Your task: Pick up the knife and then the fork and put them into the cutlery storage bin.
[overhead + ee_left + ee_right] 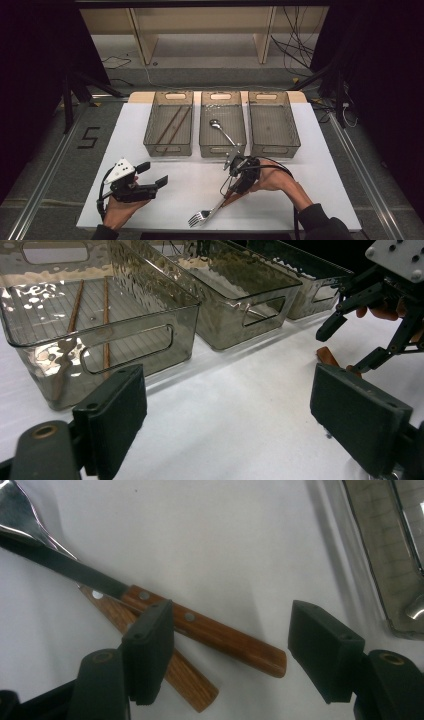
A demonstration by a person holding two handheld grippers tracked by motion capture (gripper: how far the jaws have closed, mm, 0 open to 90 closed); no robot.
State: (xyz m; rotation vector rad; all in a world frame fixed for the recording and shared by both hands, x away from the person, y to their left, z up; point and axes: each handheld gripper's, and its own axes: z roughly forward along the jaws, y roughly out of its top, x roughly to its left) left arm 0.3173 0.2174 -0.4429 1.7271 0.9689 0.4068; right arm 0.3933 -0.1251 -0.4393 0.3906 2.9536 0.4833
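A fork [200, 218] and a knife [220, 637], both with wooden handles, lie crossed on the white table [190, 180]. My right gripper [235, 650] hangs open just over them, with the end of the knife handle between its jaws and neither pad pressing on it. The fork's wooden handle [185, 675] runs under the left jaw. In the high view the right gripper [230, 191] points down at the handles. My left gripper [154, 174] rests at the table's front left, open and with nothing between its fingers [227, 415].
Three clear grey bins stand in a row at the back. The left bin [168, 149] holds two brown chopsticks [172, 125], the middle bin [222, 150] a metal spoon [220, 129], and the right bin [275, 149] nothing. Dark floor surrounds the table.
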